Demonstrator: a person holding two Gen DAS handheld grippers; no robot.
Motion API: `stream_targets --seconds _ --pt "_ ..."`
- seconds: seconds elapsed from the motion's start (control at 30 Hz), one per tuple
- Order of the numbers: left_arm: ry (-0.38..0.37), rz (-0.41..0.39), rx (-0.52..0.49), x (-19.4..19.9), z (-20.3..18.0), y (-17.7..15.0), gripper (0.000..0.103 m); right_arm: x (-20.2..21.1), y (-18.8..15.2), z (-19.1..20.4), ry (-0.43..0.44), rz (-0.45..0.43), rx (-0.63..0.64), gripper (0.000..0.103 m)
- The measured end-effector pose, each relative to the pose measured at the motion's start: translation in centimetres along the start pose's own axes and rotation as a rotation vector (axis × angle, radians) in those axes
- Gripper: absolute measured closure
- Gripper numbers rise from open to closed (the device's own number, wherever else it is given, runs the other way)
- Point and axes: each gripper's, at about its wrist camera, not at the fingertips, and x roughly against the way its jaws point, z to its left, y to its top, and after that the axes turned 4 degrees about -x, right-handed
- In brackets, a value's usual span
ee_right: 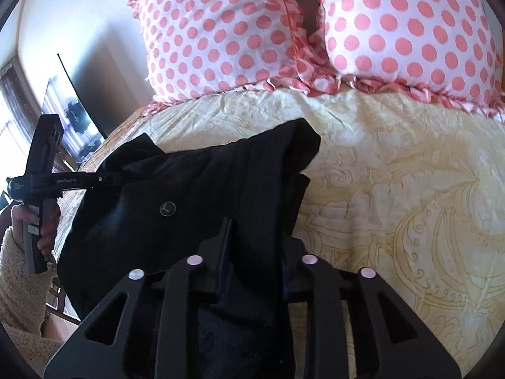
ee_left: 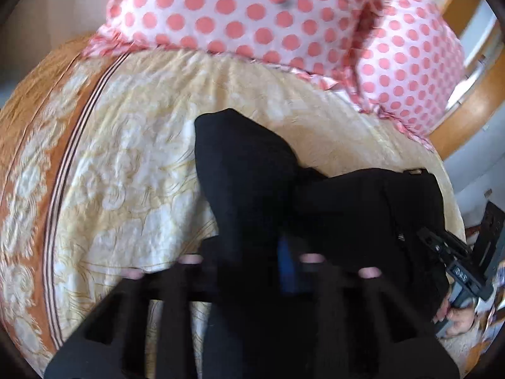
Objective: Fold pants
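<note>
Two tools grip the black pants (ee_right: 176, 202) on the bed (ee_right: 394, 189): left tool (ee_left: 249, 252) and right tool (ee_right: 252, 252) both clamped on cloth, legs running ahead toward the pillows (ee_right: 315, 31).

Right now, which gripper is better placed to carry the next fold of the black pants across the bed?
Probably the left gripper: it is closed on an outer part of the pants. The right gripper is shut on the bunched middle, so it better serves as anchor.
</note>
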Motion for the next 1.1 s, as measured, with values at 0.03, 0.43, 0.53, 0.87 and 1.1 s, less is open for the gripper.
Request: stream_targets --seconds 0.03,0.43,0.53,0.87,1.1 --pt "0.005 -0.003 -0.015 0.4 -0.4 0.2 0.091 0.2 0.2 0.1 0.004 -0.003 -0.001 0.083" --pt "0.099 -0.155 -0.062 0.0 -2.6 10.1 0.092 -1.8 9.1 -0.5 0.016 -0.112 -0.031 0.087" --pt "0.117 -0.163 -0.043 -2.4 -1.8 13.8 0.092 -4.5 12.1 -2.3 0.01 -0.131 -0.078 0.087" --pt "0.186 -0.075 0.0 -9.4 0.1 15.1 0.069 -10.5 12.0 -4.9 -0.174 0.018 -0.152 0.059" --pt "0.116 -0.281 -0.054 0.2 -2.1 10.9 0.028 -2.7 9.5 -3.2 -0.275 -0.159 -0.127 0.033"
